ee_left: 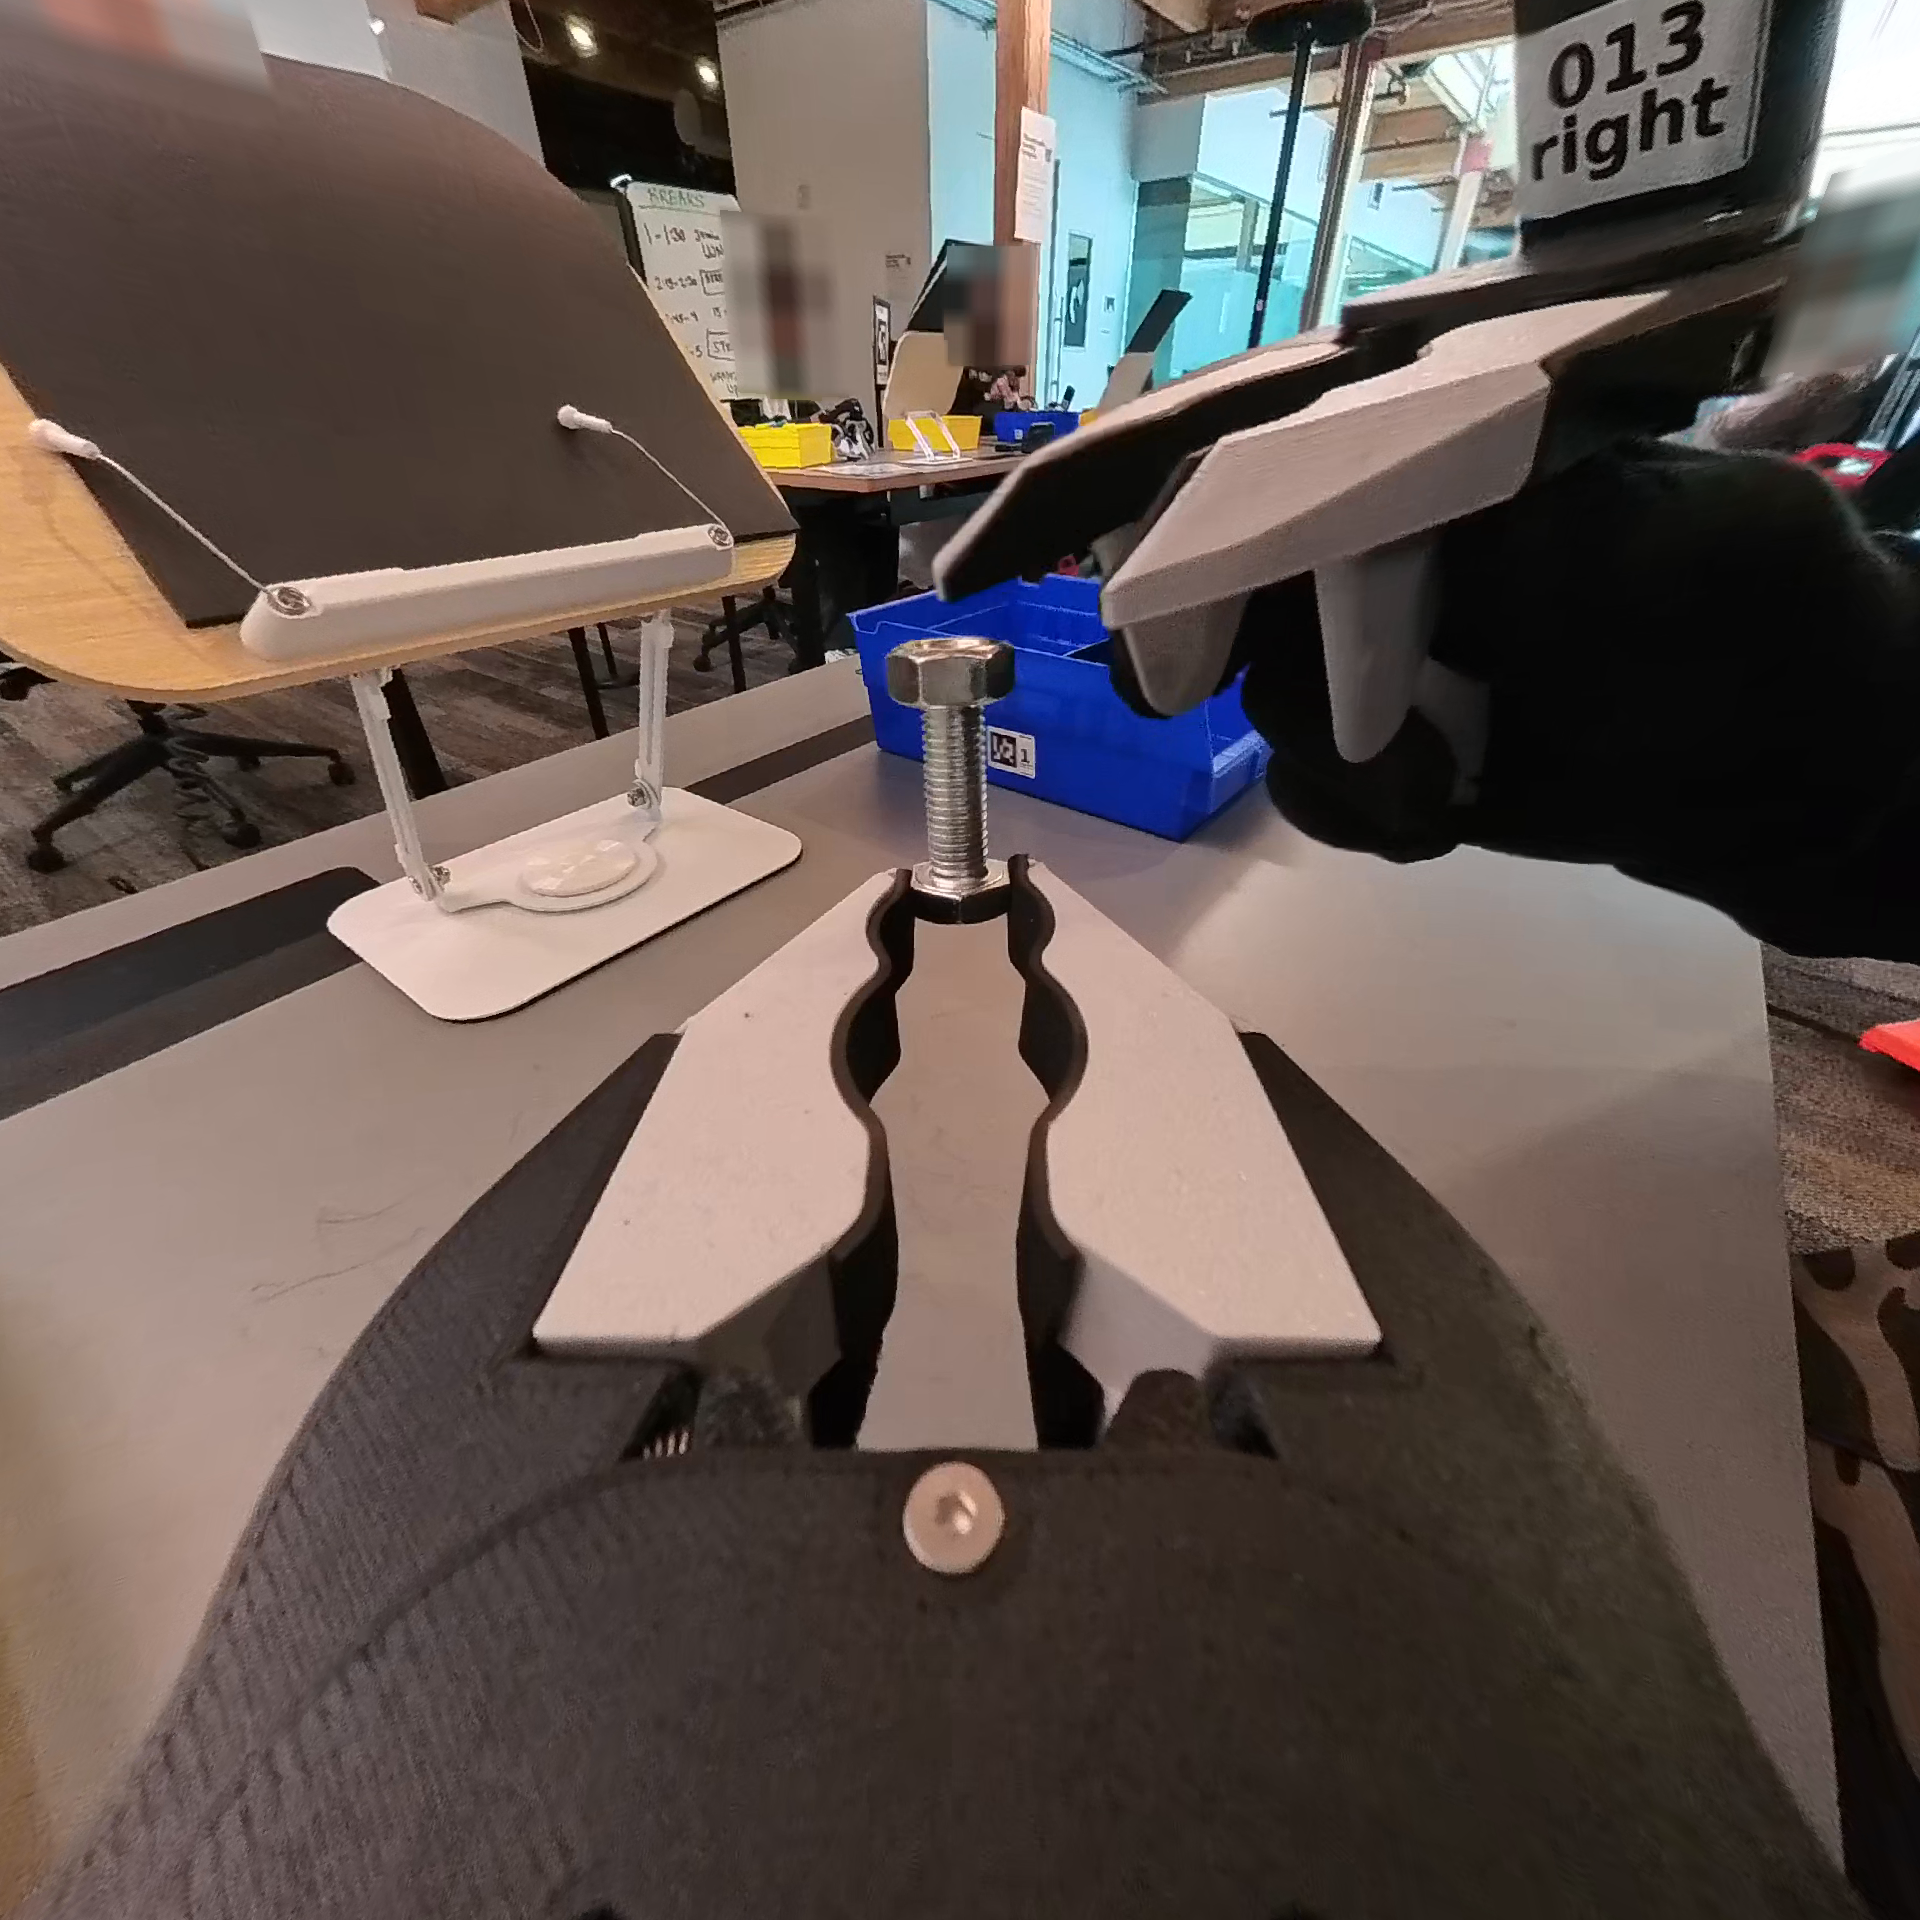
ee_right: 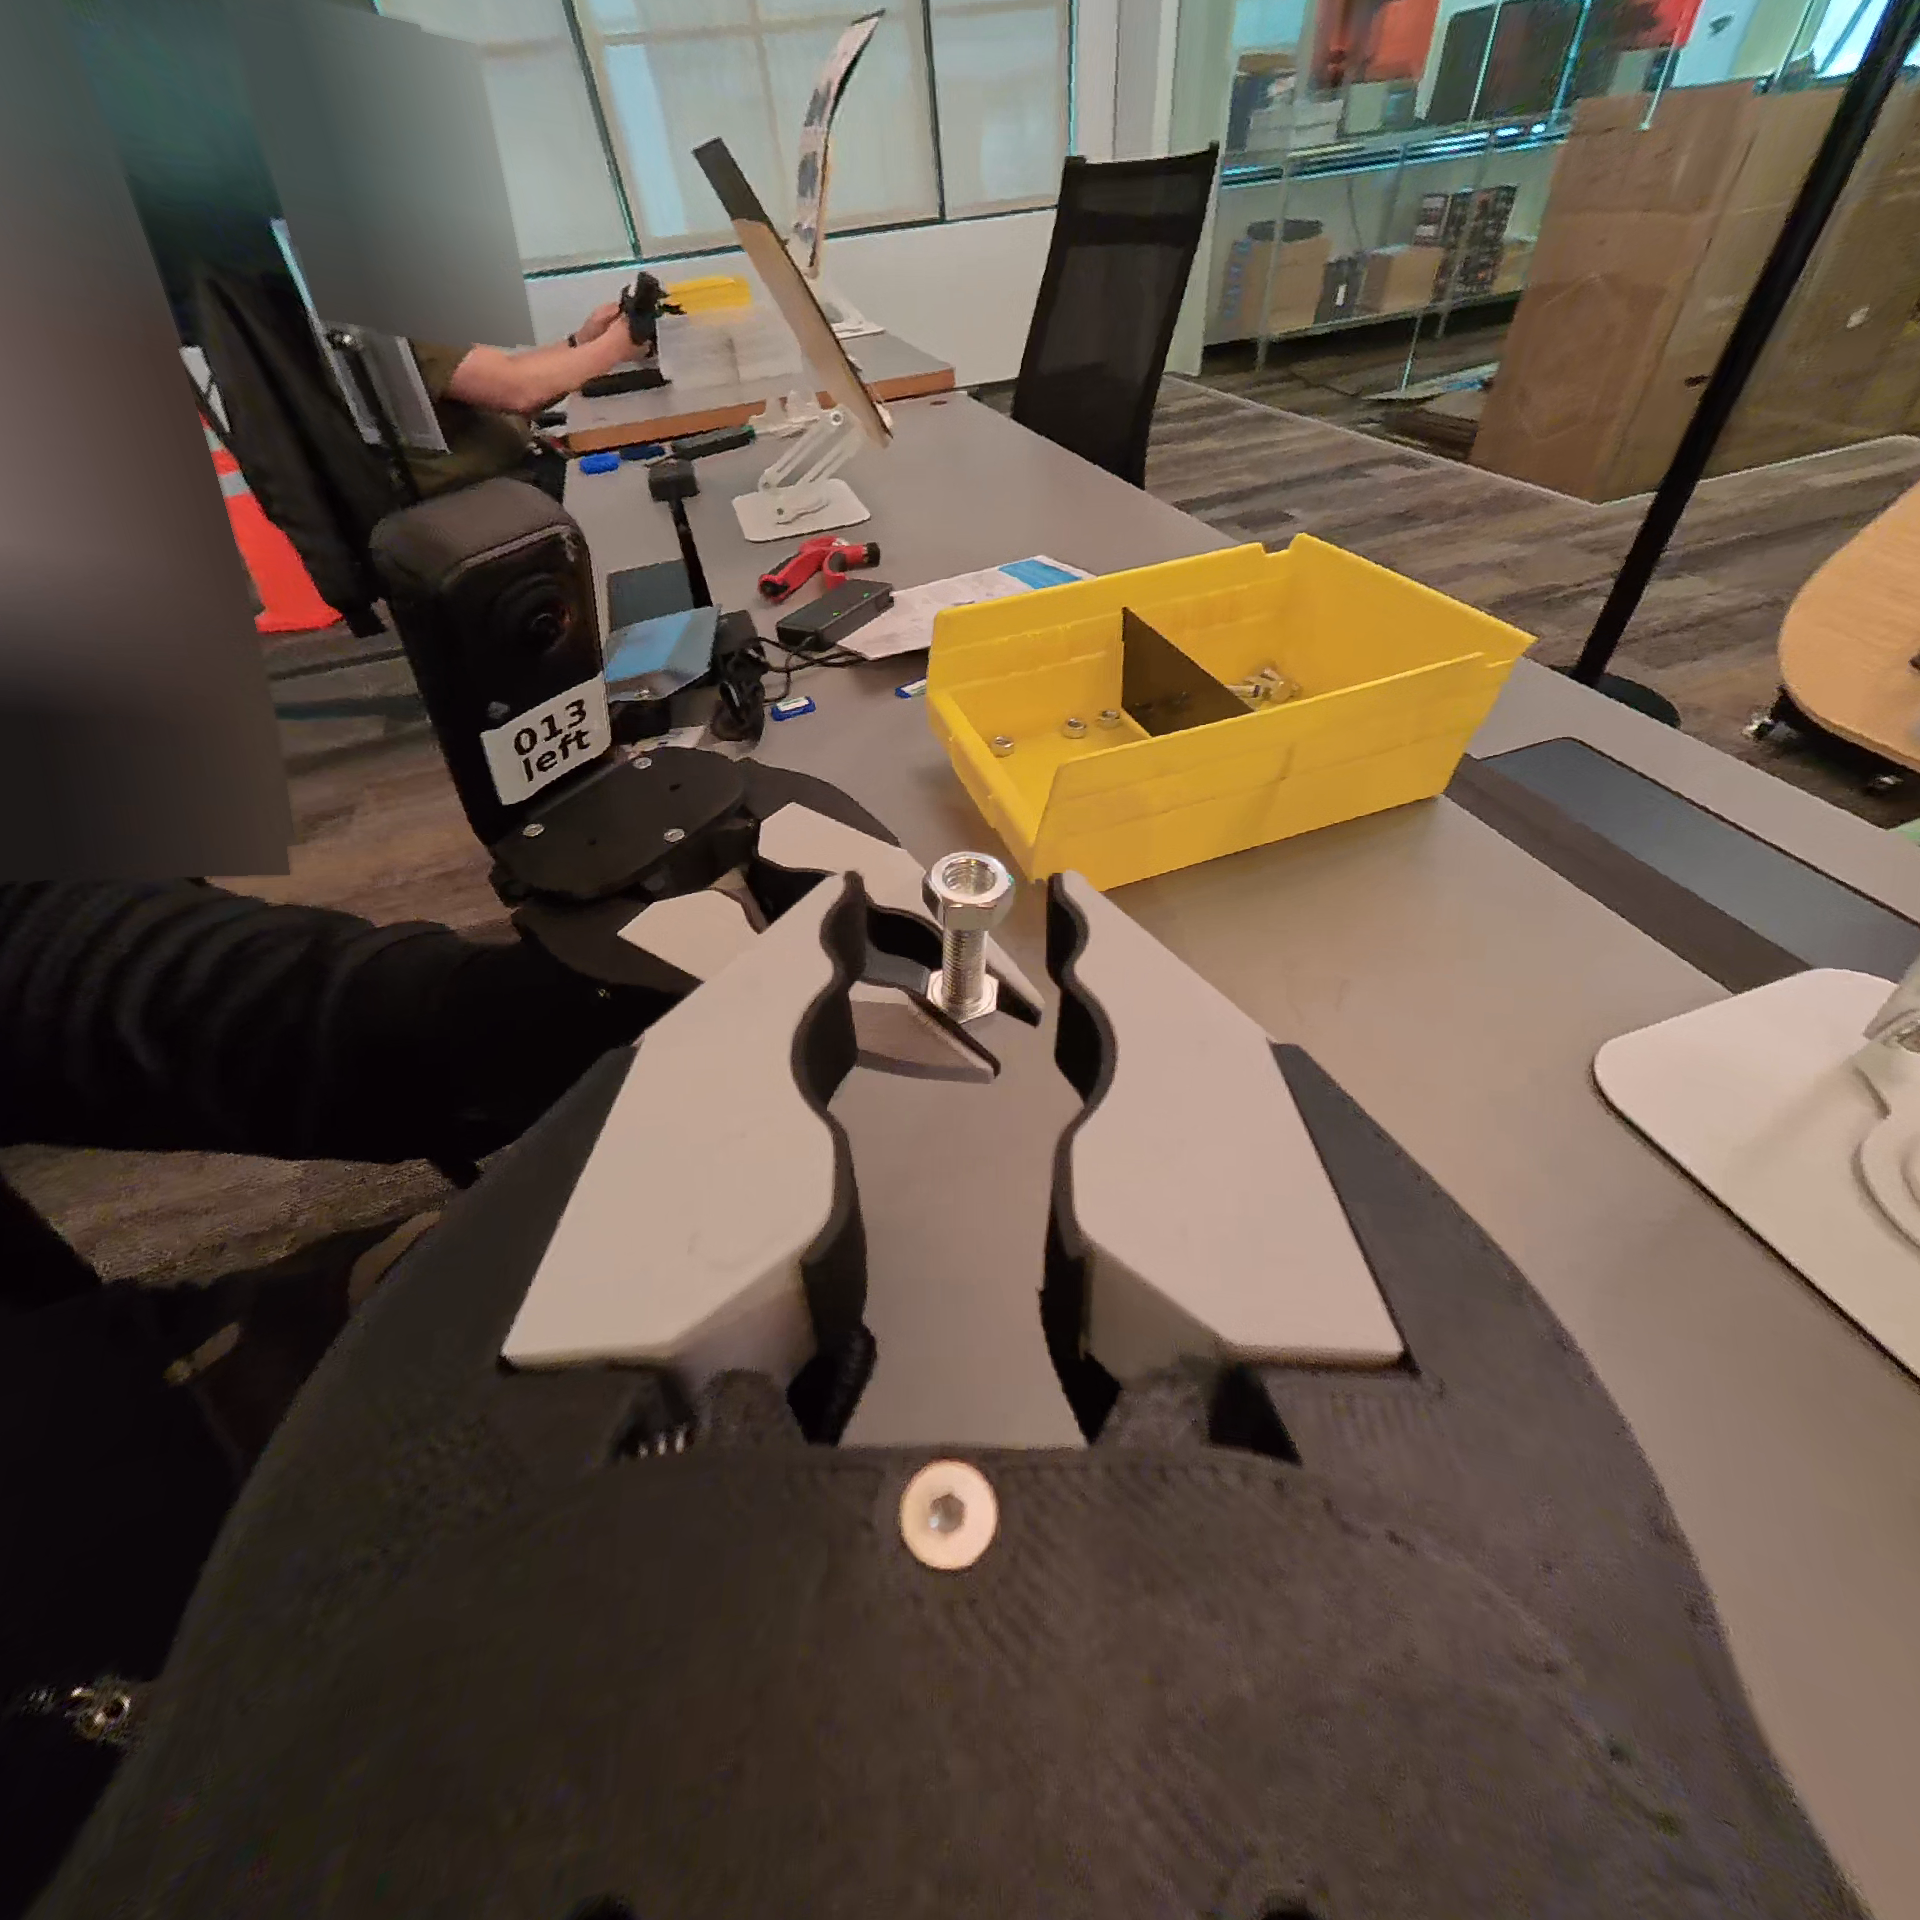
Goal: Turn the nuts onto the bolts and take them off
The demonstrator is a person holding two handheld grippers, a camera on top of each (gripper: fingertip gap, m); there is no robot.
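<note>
My left tool [ee_left: 958, 902] pinches the nut [ee_left: 957, 896] at its tips, bolt [ee_left: 954, 764] standing head-up above; my right tool [ee_right: 954, 961], spread, straddles the head; a skewed grab could tip the bolt or bind the threads.

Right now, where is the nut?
In the left wrist view, the nut sits low on the upright bolt, pinched at the left claw tips, above the grey table.

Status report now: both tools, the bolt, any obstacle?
Left tool shut on nut, bolt upright. Right tool open, near bolt head. Nothing in the way.
</note>
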